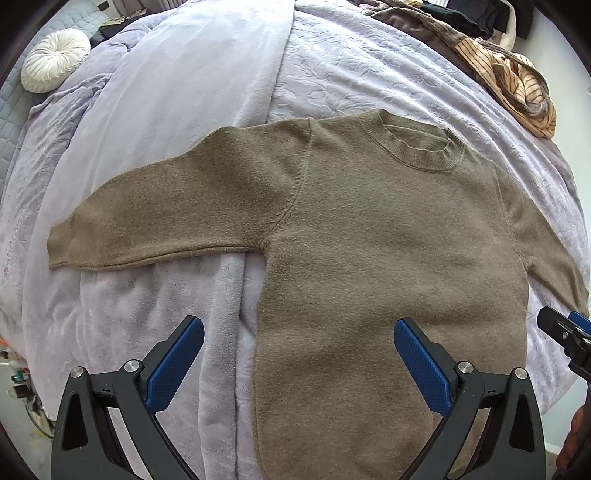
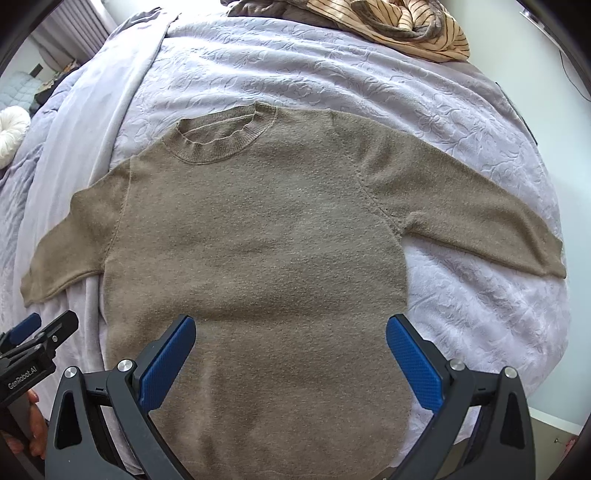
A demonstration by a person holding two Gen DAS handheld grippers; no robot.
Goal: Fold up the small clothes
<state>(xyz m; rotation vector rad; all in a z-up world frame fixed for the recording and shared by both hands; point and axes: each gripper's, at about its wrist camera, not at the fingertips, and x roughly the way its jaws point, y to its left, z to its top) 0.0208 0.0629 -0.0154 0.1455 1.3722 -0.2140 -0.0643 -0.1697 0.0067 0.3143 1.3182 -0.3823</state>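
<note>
A lavender bedspread covers the bed, and everything below is placed against the brown sweater that lies flat on it, front up, collar at the far end and hem at the near end. Both sleeves reach straight out from the body: the left sleeve runs over a smoother fleece blanket that lies along the sweater's left side, and the right sleeve rests on the embossed spread. Beyond the collar, at the far edge of the bed, sits a heap of other clothes with a tan striped garment on top; far off past the left sleeve is a round white cushion.

As a judgement, the folding has not begun: the sweater is spread and smoothed, no sleeve is turned in and no crease shows, so every fold is left to do.

The left gripper hovers over the sweater's lower left side, its jaws spread wide and holding nothing, one blue pad over the fleece blanket beside the sweater and the other over the knit, so the side edge lies between them. The right gripper hangs over the lower right part of the body, jaws likewise wide apart and empty, its right pad near the side edge. Whether either pad touches the cloth is hard to tell through the fisheye; they look clear of it
</note>
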